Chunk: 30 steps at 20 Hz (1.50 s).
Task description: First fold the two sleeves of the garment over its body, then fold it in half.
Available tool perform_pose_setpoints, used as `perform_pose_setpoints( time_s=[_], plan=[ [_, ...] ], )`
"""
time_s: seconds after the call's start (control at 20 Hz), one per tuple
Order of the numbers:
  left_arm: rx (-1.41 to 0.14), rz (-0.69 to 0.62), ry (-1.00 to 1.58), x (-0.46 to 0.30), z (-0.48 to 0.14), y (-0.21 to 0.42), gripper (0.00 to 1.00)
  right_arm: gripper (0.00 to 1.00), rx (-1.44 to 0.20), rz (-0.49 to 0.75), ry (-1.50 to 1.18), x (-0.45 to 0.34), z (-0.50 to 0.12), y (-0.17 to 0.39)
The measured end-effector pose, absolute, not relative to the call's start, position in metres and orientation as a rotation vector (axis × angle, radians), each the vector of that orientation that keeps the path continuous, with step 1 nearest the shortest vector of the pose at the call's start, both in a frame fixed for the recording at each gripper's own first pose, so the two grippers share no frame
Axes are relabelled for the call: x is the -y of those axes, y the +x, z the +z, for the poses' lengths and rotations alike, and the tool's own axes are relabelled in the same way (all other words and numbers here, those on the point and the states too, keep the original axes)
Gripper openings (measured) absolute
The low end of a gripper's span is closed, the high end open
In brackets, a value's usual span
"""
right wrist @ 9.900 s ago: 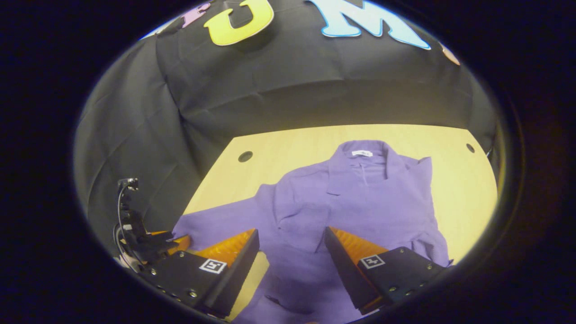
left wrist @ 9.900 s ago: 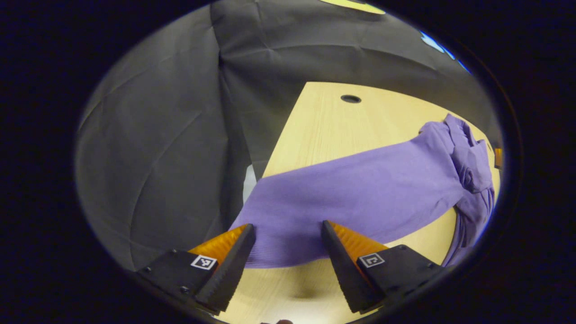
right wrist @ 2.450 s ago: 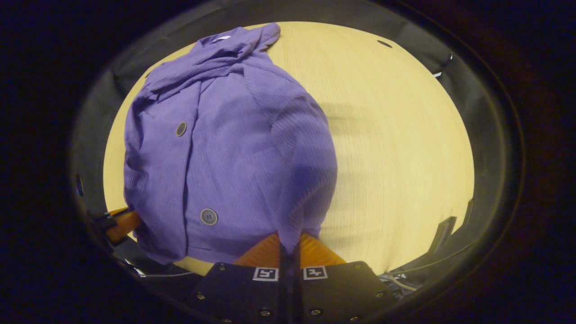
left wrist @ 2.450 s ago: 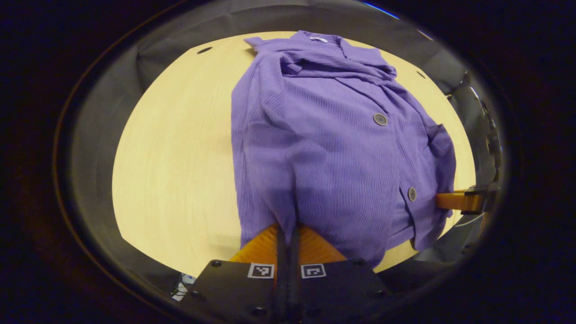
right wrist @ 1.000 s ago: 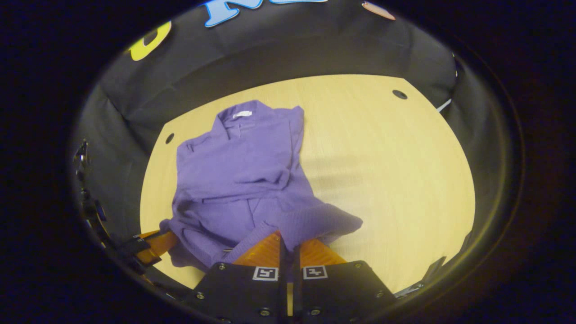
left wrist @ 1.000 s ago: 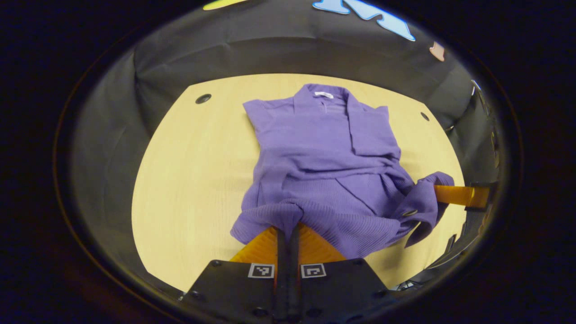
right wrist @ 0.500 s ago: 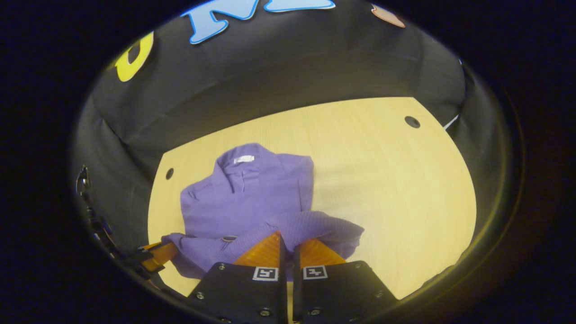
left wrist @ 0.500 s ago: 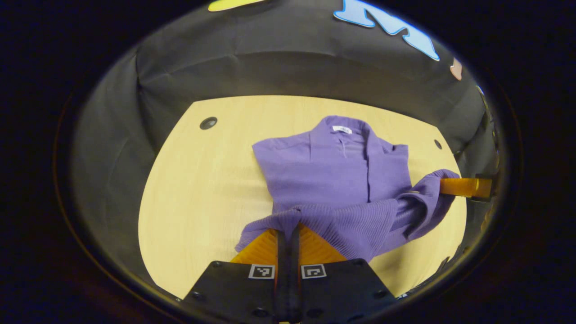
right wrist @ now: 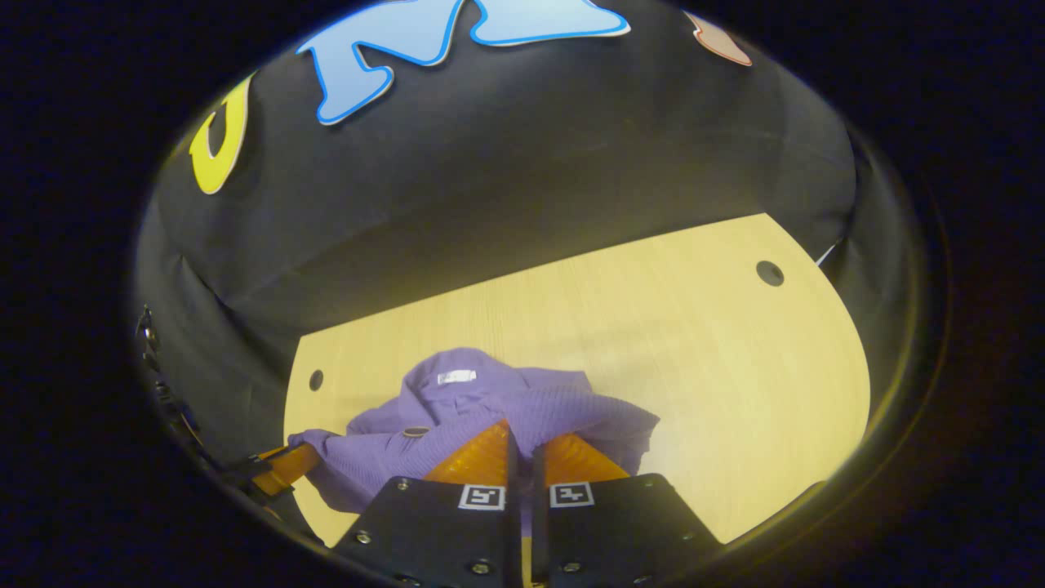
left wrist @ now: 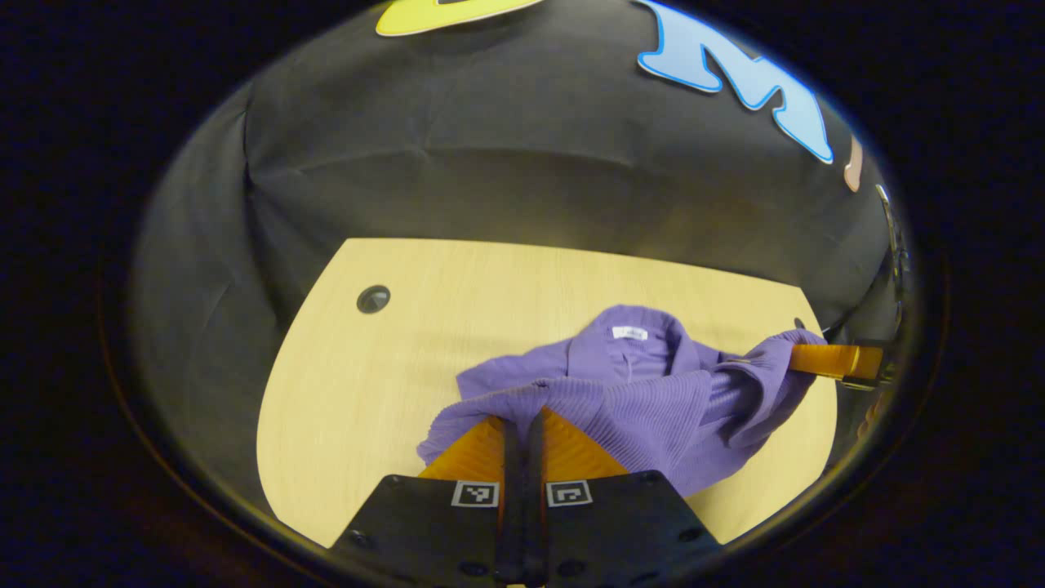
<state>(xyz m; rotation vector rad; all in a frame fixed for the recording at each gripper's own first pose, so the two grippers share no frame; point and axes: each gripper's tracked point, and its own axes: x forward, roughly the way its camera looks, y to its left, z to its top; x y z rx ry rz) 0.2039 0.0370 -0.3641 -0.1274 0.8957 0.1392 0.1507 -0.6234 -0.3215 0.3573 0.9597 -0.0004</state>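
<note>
Cardigan (left wrist: 645, 400) lies on the desk (left wrist: 343, 384), its hem clenched by the left hand-held gripper (left wrist: 522, 420) at 6 o'clock and the right hand-held gripper (right wrist: 521, 437), carried over toward the collar, so the half-fold looks nearly finished, only lowering and letting go left.
</note>
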Motion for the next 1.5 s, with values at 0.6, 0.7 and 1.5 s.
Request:
perform_pose_setpoints(
  time_s=[0.6,0.7,1.5],
  plan=[
    [-0.865,0.188,-0.172,-0.052,-0.418,0.275,0.07,0.05,-0.962,-0.056,0.326,0.633,-0.377,0.199],
    [-0.894,0.211,-0.184,-0.056,-0.436,0.273,0.06,0.05,-0.978,-0.054,0.307,0.631,-0.390,0.199],
    [-0.927,0.156,0.190,-0.047,-0.505,0.249,0.08,0.06,-1.097,0.017,0.147,0.621,-0.439,0.168]
  ],
)
